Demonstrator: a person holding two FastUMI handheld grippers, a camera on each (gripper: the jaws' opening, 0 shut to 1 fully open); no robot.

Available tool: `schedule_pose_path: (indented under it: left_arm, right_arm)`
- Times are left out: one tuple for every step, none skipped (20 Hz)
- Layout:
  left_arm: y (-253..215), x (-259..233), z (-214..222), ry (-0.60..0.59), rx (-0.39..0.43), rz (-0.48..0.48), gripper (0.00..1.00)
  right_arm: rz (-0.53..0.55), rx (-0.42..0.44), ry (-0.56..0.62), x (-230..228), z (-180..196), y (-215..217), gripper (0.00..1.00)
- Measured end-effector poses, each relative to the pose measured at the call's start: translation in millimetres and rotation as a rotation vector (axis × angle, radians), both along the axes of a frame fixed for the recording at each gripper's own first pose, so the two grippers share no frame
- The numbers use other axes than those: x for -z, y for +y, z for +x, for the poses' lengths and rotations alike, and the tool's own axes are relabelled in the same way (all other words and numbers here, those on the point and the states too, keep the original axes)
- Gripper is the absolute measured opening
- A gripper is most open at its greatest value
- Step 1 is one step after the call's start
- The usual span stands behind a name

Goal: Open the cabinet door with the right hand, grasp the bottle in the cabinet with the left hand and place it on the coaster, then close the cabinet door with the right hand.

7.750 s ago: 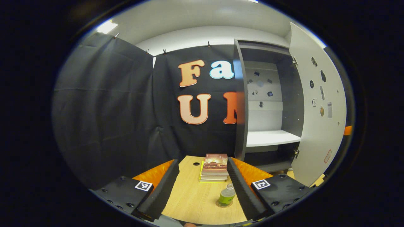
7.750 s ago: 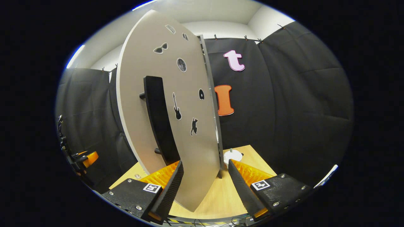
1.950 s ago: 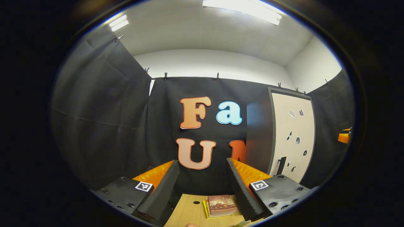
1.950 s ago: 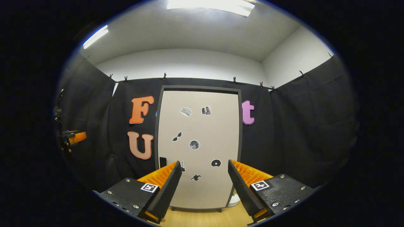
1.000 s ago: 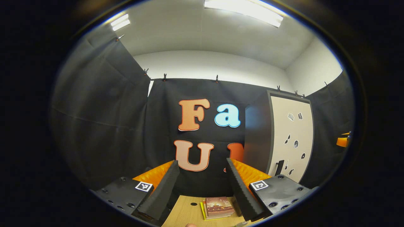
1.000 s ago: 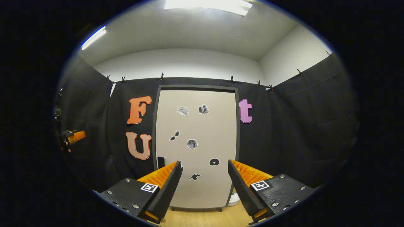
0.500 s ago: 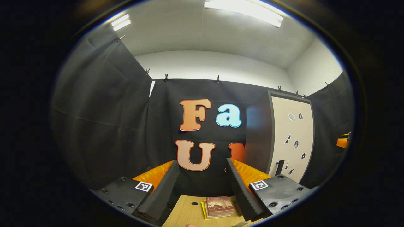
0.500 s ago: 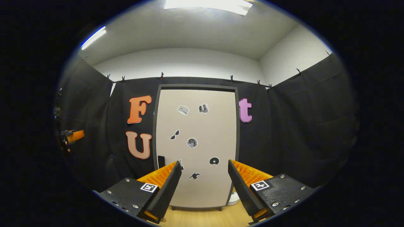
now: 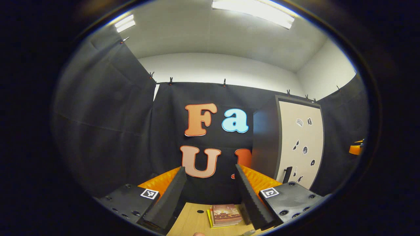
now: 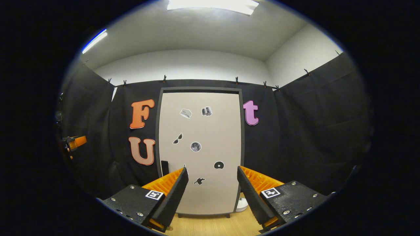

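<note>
Right gripper view gives you the cabinet (image 10: 200, 150) pretty much square on: tall, dark frame, pale cabinet door (image 10: 210, 131) sitting flush and closed, with little black stickers scattered over it. A dark vertical handle (image 10: 164, 167) pokes out near the door's lower left edge. The whole thing stands on short feet on the wooden counter (image 10: 213, 226), and a small white object (image 10: 242, 205) sits on the counter right at its bottom right corner, can't tell what it is. The right hand-held gripper (image 10: 211, 190) is held well back from the door, fingers spread wide with nothing between them. Far off at the left edge you catch a bit of the left hand-held gripper (image 10: 73, 142).

Left gripper view sees the same cabinet (image 9: 288, 144) from an angle, so you also get its dark side panel, plus the closed door (image 9: 302, 141) and handle (image 9: 287, 174). What this view adds is a small stack of books (image 9: 224, 214) lying flat on the counter (image 9: 193, 223), reddish-brown cover on top. The left hand-held gripper (image 9: 210, 193) is wide open too and holding nothing, hovering above the counter. A tiny grey sliver at the very bottom edge might be the bottle's cap, honestly can't tell, so I can't say where the bottle or coaster are.
</note>
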State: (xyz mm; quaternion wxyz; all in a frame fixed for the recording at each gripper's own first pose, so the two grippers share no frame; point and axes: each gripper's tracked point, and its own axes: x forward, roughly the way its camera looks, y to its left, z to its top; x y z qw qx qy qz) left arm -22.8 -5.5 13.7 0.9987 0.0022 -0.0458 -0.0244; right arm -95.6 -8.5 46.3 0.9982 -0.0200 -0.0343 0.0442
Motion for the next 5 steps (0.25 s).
schedule_pose_path:
  left_arm:
    - [-3.4,0.7,1.7,0.002,0.006,-0.004,0.96]
    - [-7.4,2.5,2.7,0.006,0.013,-0.008,0.98]
    - [-11.2,4.6,5.2,0.010,0.018,-0.010,0.96]
    - [-15.0,6.5,7.8,0.013,0.021,-0.010,0.96]
    - [-17.9,7.1,10.1,0.017,0.021,-0.011,0.96]
  right_arm:
    - [-0.003,0.005,0.005,2.4,-1.2,-3.4,0.92]
    - [-0.006,0.010,0.009,3.2,-1.0,-5.6,0.92]
    - [-0.009,0.016,0.012,4.5,-1.2,-9.3,0.92]
    - [-0.009,0.021,0.016,6.4,-0.5,-12.0,0.92]
    - [-0.007,0.024,0.020,8.3,1.3,-15.8,0.92]
